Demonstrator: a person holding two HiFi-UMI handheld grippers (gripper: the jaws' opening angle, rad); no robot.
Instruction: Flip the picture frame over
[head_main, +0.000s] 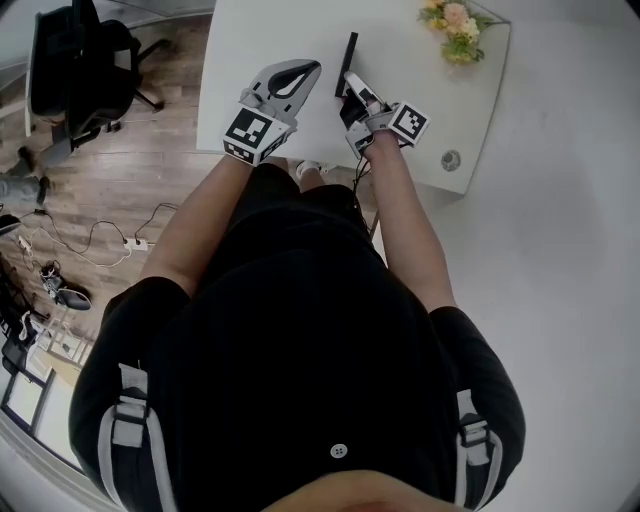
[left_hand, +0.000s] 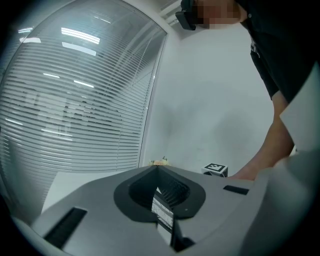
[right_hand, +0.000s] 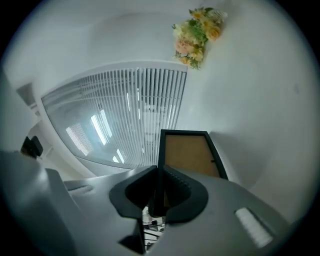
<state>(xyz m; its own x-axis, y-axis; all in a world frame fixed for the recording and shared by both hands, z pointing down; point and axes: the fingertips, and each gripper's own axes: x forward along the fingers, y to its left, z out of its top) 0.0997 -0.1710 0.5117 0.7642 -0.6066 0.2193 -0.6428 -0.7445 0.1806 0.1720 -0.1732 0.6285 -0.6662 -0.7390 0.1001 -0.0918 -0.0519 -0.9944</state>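
Observation:
My right gripper (head_main: 352, 84) is shut on the near edge of a black picture frame (head_main: 347, 62), which stands on edge above the white table (head_main: 400, 95). In the right gripper view the frame (right_hand: 189, 154) shows its brown backing board, with its black rim pinched between the jaws of the right gripper (right_hand: 159, 175). To the frame's left, my left gripper (head_main: 308, 68) hovers over the table, shut with nothing in it. In the left gripper view the left gripper (left_hand: 157, 170) points toward a wall and window blinds. The frame is hidden in that view.
A small bunch of flowers (head_main: 455, 28) lies at the table's far right corner. A round cable grommet (head_main: 451, 160) sits near the right front edge. An office chair (head_main: 80, 70) and cables with a power strip (head_main: 135, 243) are on the wooden floor at left.

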